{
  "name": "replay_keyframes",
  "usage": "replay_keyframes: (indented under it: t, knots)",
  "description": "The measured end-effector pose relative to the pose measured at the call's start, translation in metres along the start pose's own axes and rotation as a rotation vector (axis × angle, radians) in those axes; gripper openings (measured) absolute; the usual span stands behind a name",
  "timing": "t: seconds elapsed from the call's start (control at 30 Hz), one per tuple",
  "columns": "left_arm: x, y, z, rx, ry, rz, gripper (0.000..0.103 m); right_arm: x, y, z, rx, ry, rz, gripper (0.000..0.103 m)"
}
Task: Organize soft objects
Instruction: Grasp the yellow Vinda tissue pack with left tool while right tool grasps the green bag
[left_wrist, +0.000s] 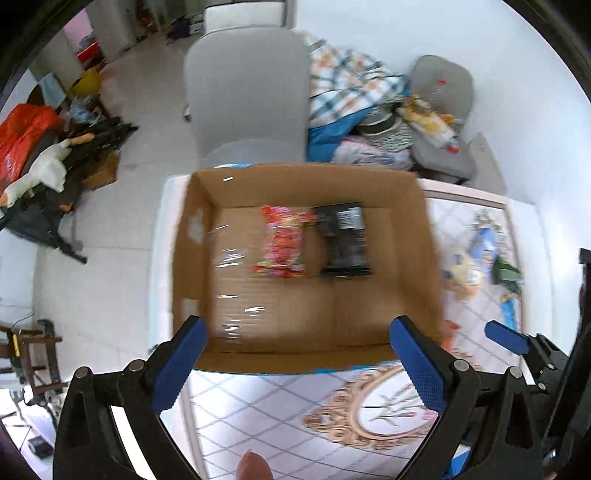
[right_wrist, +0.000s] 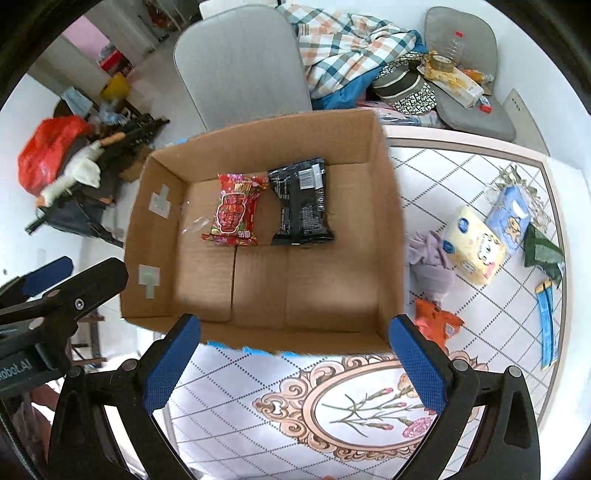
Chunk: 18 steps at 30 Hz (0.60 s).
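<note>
An open cardboard box (left_wrist: 406, 218) (right_wrist: 388, 206) stands on the patterned table. A red snack packet (left_wrist: 282, 242) (right_wrist: 234, 210) and a black packet (left_wrist: 345, 240) (right_wrist: 301, 203) lie side by side on its floor. My left gripper (left_wrist: 299, 362) is open and empty at the box's near wall. My right gripper (right_wrist: 295, 362) is open and empty, also at the near wall. Right of the box lie a purple cloth (right_wrist: 430, 258), a yellow tissue pack (right_wrist: 472, 245) (left_wrist: 461, 269), a blue tissue pack (right_wrist: 511, 218), an orange packet (right_wrist: 436, 321), a dark green packet (right_wrist: 543, 254) and a blue strip (right_wrist: 546, 321).
A grey chair (left_wrist: 247, 96) (right_wrist: 240, 62) stands behind the box. A second chair holds piled clothes (right_wrist: 351, 48) and a cushion with clutter (right_wrist: 461, 74). Bags and a plush goose (right_wrist: 77, 173) lie on the floor at left. The table edge (right_wrist: 554, 206) runs at the right.
</note>
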<state>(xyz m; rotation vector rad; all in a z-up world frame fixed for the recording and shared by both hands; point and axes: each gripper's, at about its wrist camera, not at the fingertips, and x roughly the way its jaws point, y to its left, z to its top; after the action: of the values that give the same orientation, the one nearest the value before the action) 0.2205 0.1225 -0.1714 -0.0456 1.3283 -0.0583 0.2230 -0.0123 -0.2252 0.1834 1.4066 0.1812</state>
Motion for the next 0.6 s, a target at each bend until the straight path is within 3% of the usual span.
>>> replay_keyframes:
  t: [0.17,0.27,0.43,0.6]
  knots:
    - [0.002,-0.071,-0.005,0.039,0.025,-0.075,0.102,-0.035,-0.081,-0.015,0.093,-0.019,-0.019,0.103]
    - [0.024,-0.124,-0.01,0.052,0.099,-0.112,0.102,-0.048,-0.146,-0.025,0.161,-0.011,-0.075,0.103]
    - [0.094,-0.205,-0.01,0.0,0.291,-0.205,0.102,-0.057,-0.26,-0.039,0.255,0.031,-0.191,0.103]
    - [0.154,-0.258,0.01,-0.086,0.38,-0.215,0.101,-0.052,-0.352,-0.038,0.32,0.069,-0.224,0.103]
